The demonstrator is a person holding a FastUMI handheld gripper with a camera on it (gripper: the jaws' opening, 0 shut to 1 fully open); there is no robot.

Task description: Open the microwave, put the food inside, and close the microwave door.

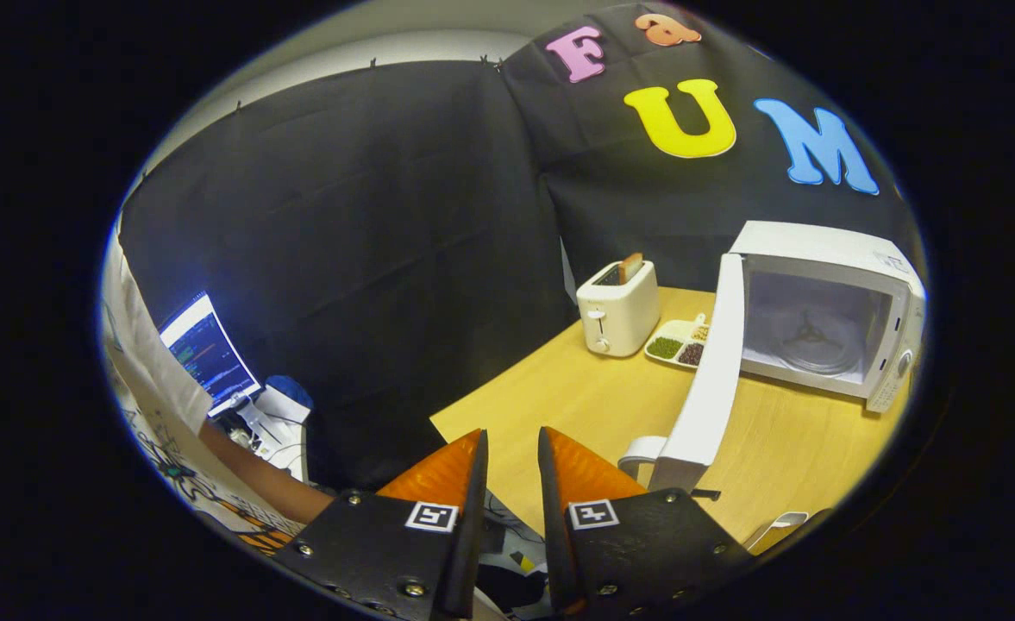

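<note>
A white microwave [852,259] stands on the wooden table [576,405], far beyond my fingers to the right. Its door [714,362] is swung wide open toward me, with the handle [641,448] at its near end. Inside, the cavity holds a bare roller ring [809,336]. A white divided food tray [678,343] with green and dark portions lies on the table between the toaster and the open door. My gripper [511,431] hovers off the table's near corner, slightly open, nothing between its fingers.
A white toaster [617,310] with a slice of bread sticking up stands behind the tray. To the left, off the table, are a person's sleeve and forearm [240,466] and a lit screen [209,349]. A small white object [779,522] lies at the table's near right edge.
</note>
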